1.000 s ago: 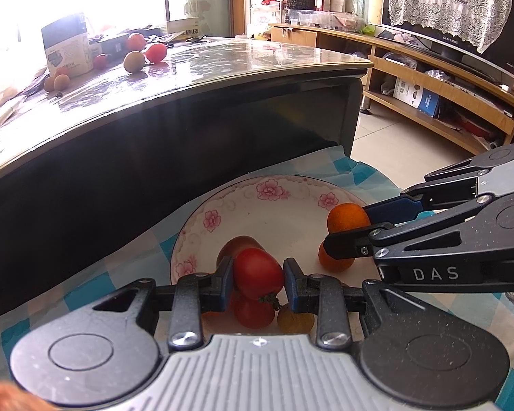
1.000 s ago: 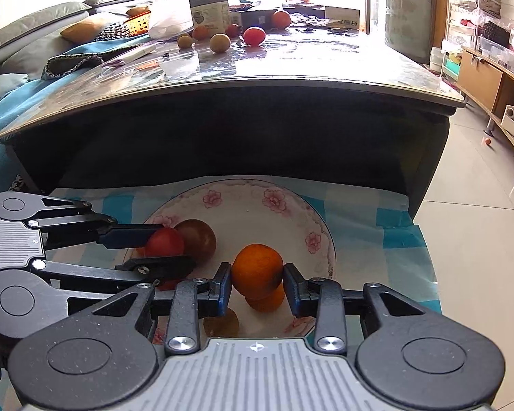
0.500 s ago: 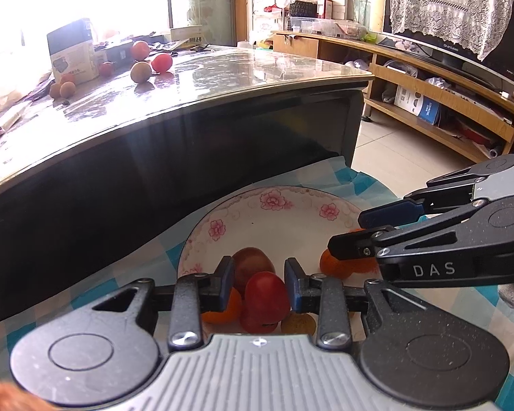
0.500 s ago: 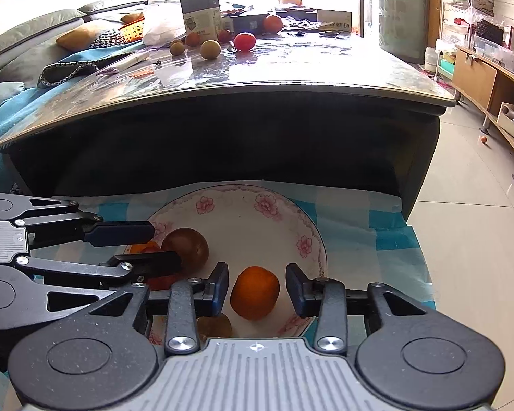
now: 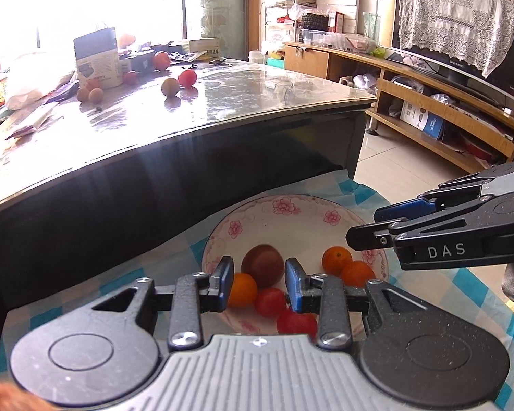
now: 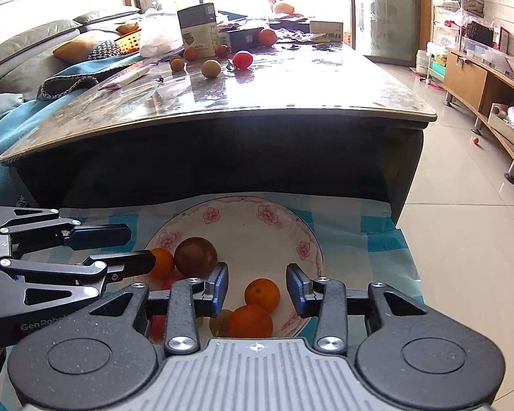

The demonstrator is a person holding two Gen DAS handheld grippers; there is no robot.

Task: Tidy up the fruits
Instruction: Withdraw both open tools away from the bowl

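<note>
1. Porcelain forms the landmark: a white bowl (image 6: 305, 239) with pink flowers on its rim sits on a blue-and-white checked cloth (image 6: 370, 239), just in front of a dark, glossy-topped table (image 6: 274, 96).
2. The left gripper (image 5: 258, 282) hangs over the bowl's near side with its blue pads parted and nothing clamped between them.
3. Seen through that gap, a dark brown fruit (image 5: 262, 264) lies in the bowl beyond the pads, apart from both.
4. An orange (image 5: 241, 289) lies in the bowl behind the left pad, touching the brown fruit.
5. A red tomato (image 5: 270, 302) lies in the bowl below the brown fruit, and a second tomato (image 5: 296, 322) lies nearer the camera, by the right pad.
6. The right gripper (image 6: 257, 286) hangs over the bowl's near right part, its pads spread and holding nothing.
7. A small orange (image 6: 262, 294) lies on the bowl's floor between those pads, clear of both.
8. Another orange (image 6: 251, 321) lies just nearer the camera, touching the small one, beside a yellowish fruit (image 6: 221, 322) partly hidden by the gripper body.
9. In the left wrist view, the right gripper reaches over the bowl's right rim.
10. More fruit (image 6: 210, 68) lies on the table top, well apart from the bowl.
</note>
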